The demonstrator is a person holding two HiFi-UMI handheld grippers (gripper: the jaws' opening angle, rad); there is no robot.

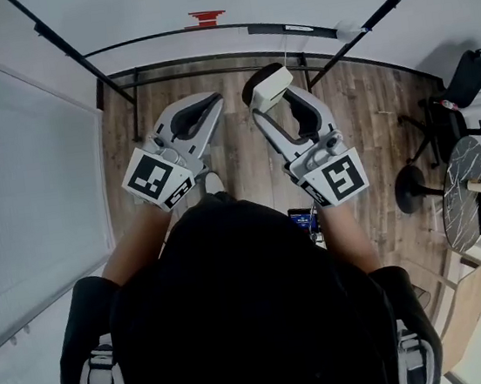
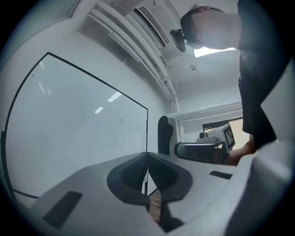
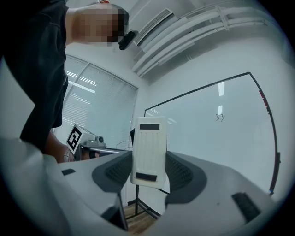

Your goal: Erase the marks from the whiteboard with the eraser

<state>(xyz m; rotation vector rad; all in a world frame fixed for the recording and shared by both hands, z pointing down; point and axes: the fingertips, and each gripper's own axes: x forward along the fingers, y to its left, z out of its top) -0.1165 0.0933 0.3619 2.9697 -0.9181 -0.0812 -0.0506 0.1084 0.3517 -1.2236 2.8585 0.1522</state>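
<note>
Eraser [image 3: 148, 152], white and ribbed, stood upright, clamped between the right gripper's [image 3: 148, 171] jaws. It was clear of the whiteboard [image 3: 207, 143] ahead, whose small mark [image 3: 220, 117] sat above and right of the jaws. The left gripper [image 2: 147, 174] was pinched together, empty.

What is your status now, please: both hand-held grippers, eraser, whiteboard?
Left hand-held gripper shut, empty. Right hand-held gripper shut on eraser. Whiteboard ahead, small mark not yet erased. Nothing in the way.
</note>
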